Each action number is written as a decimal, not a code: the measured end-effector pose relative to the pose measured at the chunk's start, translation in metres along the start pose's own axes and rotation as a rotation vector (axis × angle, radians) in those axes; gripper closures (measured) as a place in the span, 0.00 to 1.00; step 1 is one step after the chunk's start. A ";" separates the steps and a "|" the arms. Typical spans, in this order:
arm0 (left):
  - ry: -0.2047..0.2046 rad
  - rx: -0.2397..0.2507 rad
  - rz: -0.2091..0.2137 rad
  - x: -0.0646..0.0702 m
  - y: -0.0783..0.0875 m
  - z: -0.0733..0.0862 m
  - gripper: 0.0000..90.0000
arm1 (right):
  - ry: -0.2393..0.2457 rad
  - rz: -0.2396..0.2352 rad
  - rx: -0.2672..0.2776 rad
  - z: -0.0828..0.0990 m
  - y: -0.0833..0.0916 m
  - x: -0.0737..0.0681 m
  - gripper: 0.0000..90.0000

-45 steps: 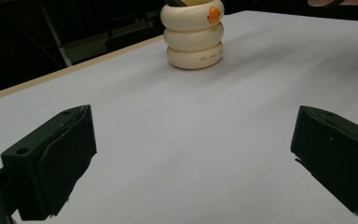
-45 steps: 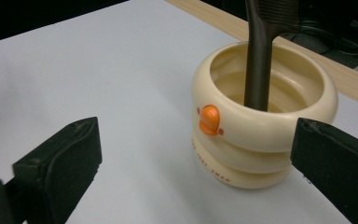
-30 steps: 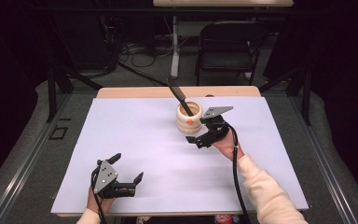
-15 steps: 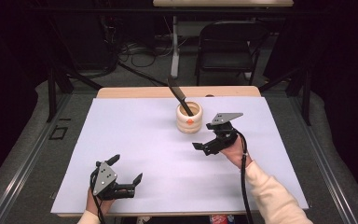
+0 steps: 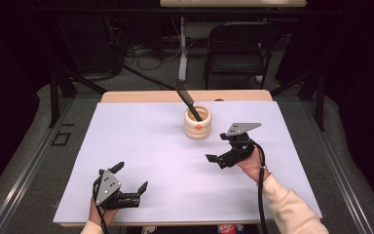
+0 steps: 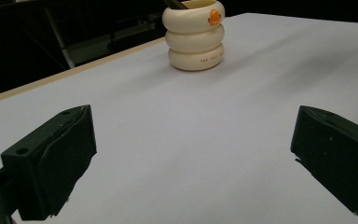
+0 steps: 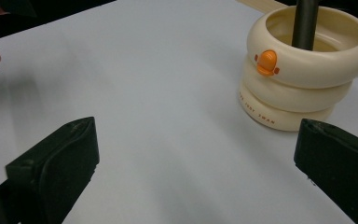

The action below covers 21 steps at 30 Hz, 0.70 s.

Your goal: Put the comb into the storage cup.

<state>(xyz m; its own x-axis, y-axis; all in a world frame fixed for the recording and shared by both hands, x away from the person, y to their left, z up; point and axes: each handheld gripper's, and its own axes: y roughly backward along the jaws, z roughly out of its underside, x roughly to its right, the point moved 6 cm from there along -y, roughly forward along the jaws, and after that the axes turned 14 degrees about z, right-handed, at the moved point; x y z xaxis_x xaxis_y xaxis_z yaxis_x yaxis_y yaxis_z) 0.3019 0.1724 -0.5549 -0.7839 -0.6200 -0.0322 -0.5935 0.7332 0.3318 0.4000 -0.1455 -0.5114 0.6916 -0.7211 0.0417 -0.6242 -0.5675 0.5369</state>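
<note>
Beyond my table (image 5: 126,146), a dark chair (image 5: 238,48) stands at the far right, cables (image 5: 141,53) strewn on the grey floor (image 5: 29,146).

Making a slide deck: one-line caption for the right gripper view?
Open right gripper above white table cover, facing a cream ringed holder with a dark utensil.

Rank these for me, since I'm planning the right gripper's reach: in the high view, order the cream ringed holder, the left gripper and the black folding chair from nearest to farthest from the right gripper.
1. Cream ringed holder: just up and left of the right gripper, on the white sheet.
2. Left gripper: near the table's front-left edge.
3. Black folding chair: on the floor beyond the table's far edge.
</note>
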 end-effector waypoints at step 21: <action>-0.003 -0.007 -0.004 0.000 0.000 0.001 0.00 | 0.026 -0.003 0.001 0.028 0.036 -0.012 0.00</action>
<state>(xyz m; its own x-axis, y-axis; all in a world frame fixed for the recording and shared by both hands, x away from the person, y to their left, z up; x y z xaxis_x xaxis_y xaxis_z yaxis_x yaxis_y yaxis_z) 0.3014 0.1727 -0.5557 -0.7824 -0.6217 -0.0364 -0.5951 0.7291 0.3381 0.3593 -0.1679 -0.5161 0.7024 -0.7090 0.0624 -0.6227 -0.5697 0.5363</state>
